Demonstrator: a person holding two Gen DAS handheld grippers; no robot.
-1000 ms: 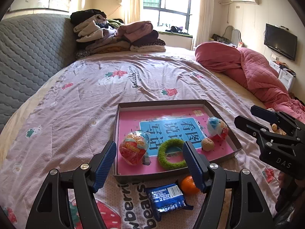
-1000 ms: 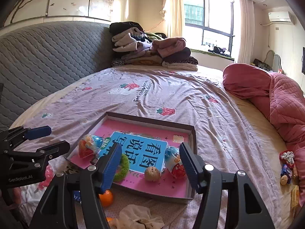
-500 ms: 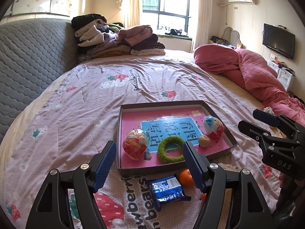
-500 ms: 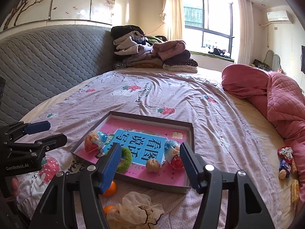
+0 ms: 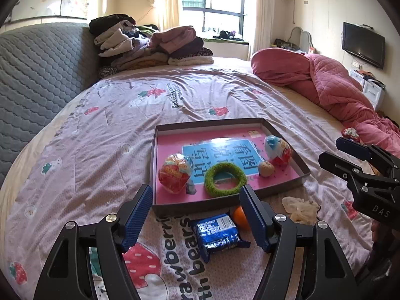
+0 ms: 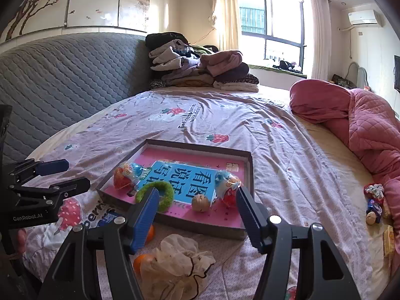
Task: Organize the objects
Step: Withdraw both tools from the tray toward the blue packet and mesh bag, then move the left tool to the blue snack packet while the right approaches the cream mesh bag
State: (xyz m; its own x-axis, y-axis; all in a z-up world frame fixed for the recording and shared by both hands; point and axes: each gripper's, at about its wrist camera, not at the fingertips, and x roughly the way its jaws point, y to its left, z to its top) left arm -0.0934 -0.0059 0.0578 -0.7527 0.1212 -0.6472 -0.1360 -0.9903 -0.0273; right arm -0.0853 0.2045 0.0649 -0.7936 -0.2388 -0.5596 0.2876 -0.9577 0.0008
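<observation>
A shallow cardboard tray (image 5: pixel 228 201) lies near the front edge of the bed (image 5: pixel 100 130), holding a green ring (image 5: pixel 225 178), a walnut (image 5: pixel 265 168) and two wrapped toy eggs, one (image 5: pixel 175 172) at its left side and one (image 5: pixel 277 147) at its right. Between the tray and the bed's edge lie a blue snack packet (image 5: pixel 216 232), an orange (image 5: pixel 240 217) and a crumpled mesh bag (image 6: pixel 175 262). The left gripper (image 5: pixel 197 220) and the right gripper (image 6: pixel 197 212) hover there, jaws wide, holding nothing.

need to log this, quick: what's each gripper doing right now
left gripper: open, holding nothing
right gripper: open, holding nothing
</observation>
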